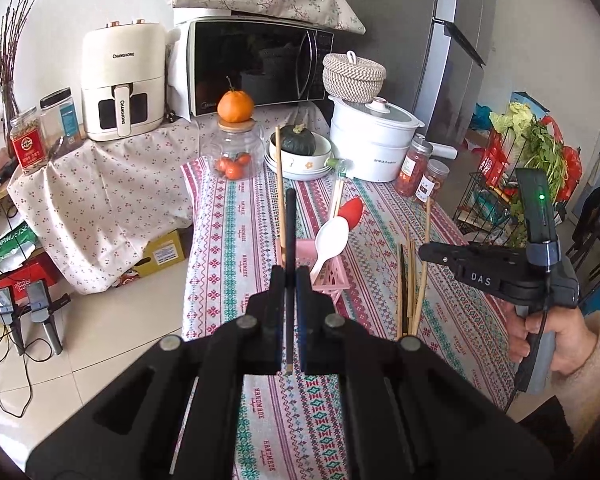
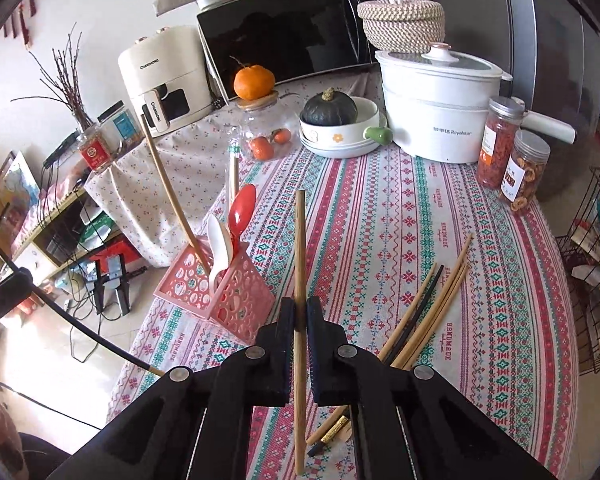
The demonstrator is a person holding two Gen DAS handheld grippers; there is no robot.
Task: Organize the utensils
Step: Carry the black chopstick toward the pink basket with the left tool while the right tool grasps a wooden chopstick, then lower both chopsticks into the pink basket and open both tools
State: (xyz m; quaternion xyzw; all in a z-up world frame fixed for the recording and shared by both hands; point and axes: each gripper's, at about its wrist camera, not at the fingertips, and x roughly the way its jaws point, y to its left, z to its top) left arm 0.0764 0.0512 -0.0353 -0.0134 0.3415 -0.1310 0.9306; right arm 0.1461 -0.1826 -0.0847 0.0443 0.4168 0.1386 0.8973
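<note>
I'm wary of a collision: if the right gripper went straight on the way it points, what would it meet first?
Probably bare tablecloth. The right gripper, shut on a wooden chopstick, points past the pink utensil basket, which sits left of that line. Depth is unclear.

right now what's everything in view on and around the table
pink perforated plastic utensil basket: 1, table's left part
white plastic spoon and red plastic spoon: 1 each, standing in basket
loose chopsticks: several, bamboo and one black, lying right of basket
dark green squash: 1, in white bowl
white electric pot: 1, far side
orange tangerine: 1, atop glass jar
microwave: 1, black-fronted, behind
left gripper: shut on black chopstick
right gripper: shut on bamboo chopstick
</note>
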